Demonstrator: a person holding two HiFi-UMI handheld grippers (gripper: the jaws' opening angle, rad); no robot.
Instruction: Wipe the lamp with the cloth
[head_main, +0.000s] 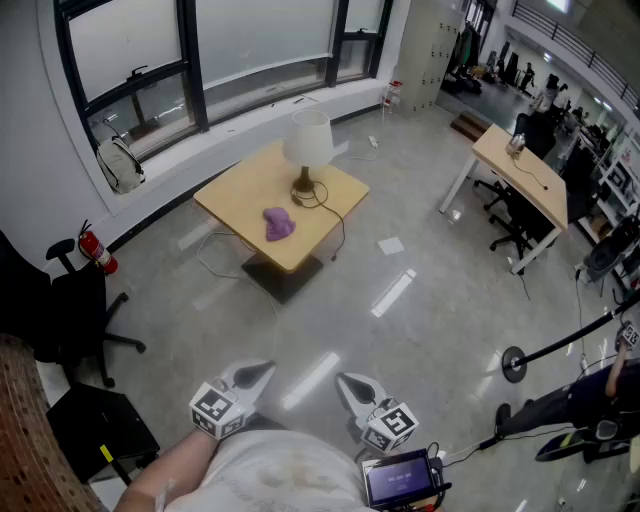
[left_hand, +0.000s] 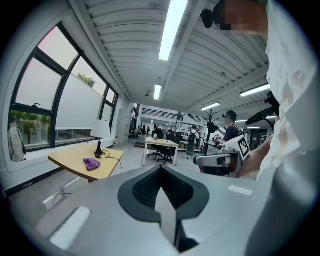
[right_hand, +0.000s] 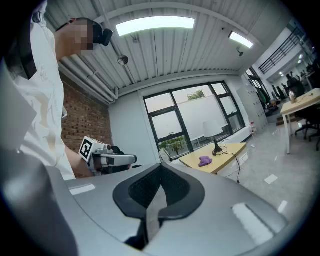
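Left gripper (head_main: 262, 372) and right gripper (head_main: 345, 381) are both fully closed, pad against pad, and nothing is held between the jaws of either unit. Each gripper view shows its dark pads meeting along a single seam. Both grippers are held close in front of the person's torso, side by side and apart from each other, pointing roughly level over bare grey floor (head_main: 420, 330). Neither gripper touches any object. The table (head_main: 235, 192), a light wooden square top on a dark base, stands well ahead of both grippers across open floor. The lamp (head_main: 307, 150) stands upright on the table, toward the side nearest the windows, with a white shade over a dark stem and round base. The cloth (head_main: 279, 224), purple and crumpled, lies on the tabletop near the lamp base, on the side facing the grippers, and does not touch it. A black cord (head_main: 336, 205) loops from the lamp base and hangs over the table edge. A black office chair (head_main: 60, 305) stands to the left, with a red fire extinguisher (head_main: 97, 251) by the wall just behind it. A second desk (head_main: 520, 172) stands far to the right.
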